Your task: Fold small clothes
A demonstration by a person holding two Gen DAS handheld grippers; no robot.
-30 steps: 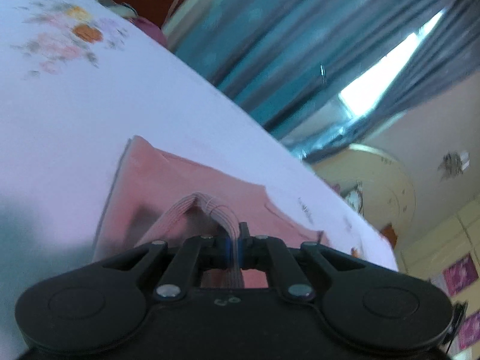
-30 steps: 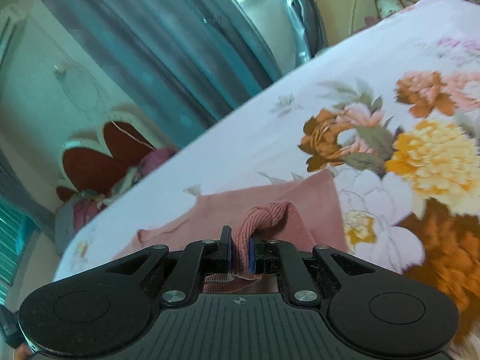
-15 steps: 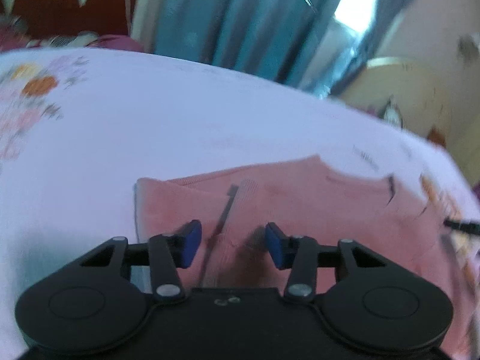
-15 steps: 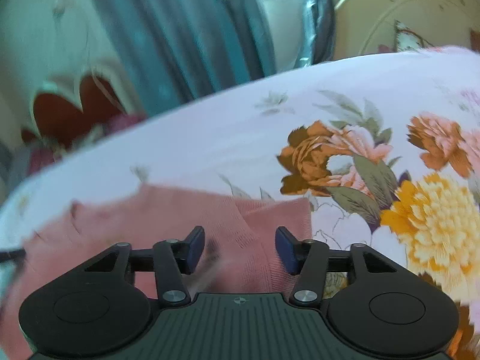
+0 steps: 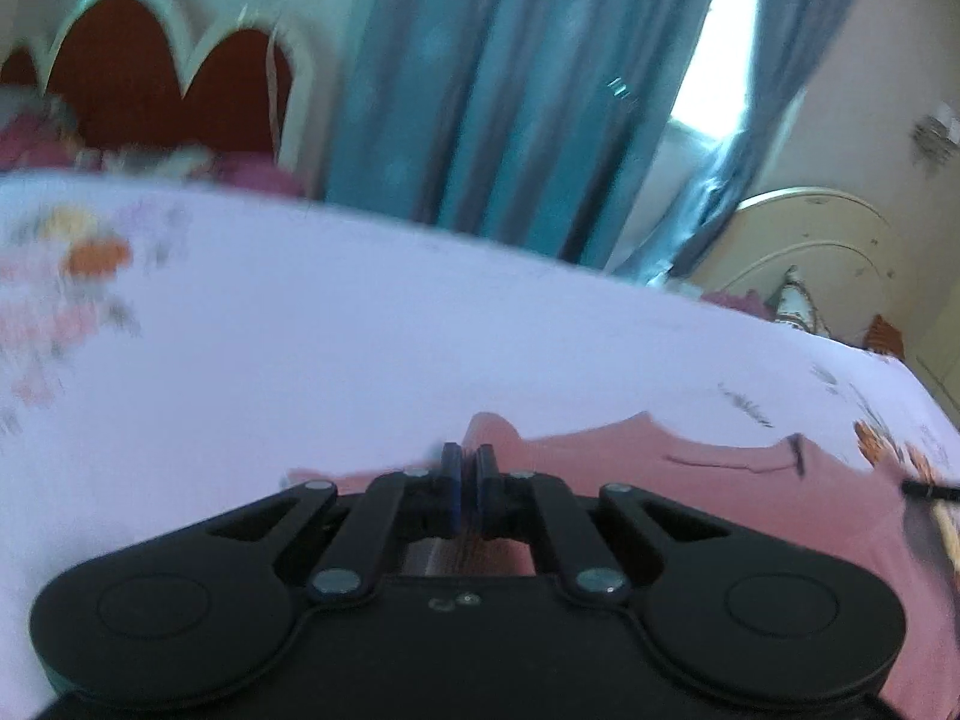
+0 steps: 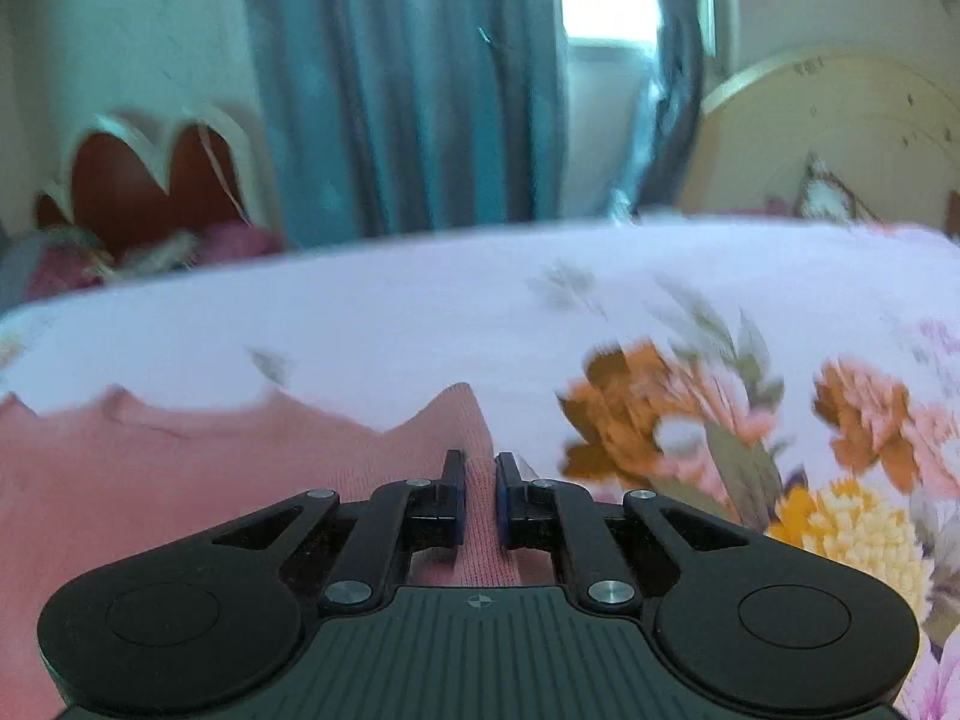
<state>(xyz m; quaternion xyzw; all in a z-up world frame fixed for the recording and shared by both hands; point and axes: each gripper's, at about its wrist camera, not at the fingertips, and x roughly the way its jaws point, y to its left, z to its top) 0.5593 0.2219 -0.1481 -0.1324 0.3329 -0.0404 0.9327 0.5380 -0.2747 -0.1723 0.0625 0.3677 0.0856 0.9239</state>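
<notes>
Clamping the pink knit garment [image 5: 690,480], left gripper [image 5: 468,483] and right gripper [image 6: 478,495] gripped edges at 6 o'clock on the floral bedsheet [image 6: 420,318].

Ahead of my left gripper [image 5: 468,483] the sheet [image 5: 372,360] lay bare and flat as far as the bed's far edge, with only the pink garment [image 5: 690,480] low under the fingers and off to its right. My right gripper [image 6: 478,495] had the same bare run ahead and to its right over the flower print. Beyond the bed, the curtain [image 6: 408,90], the scalloped headboard [image 5: 150,78] and a cream round panel [image 6: 840,132] closed off the far side.
</notes>
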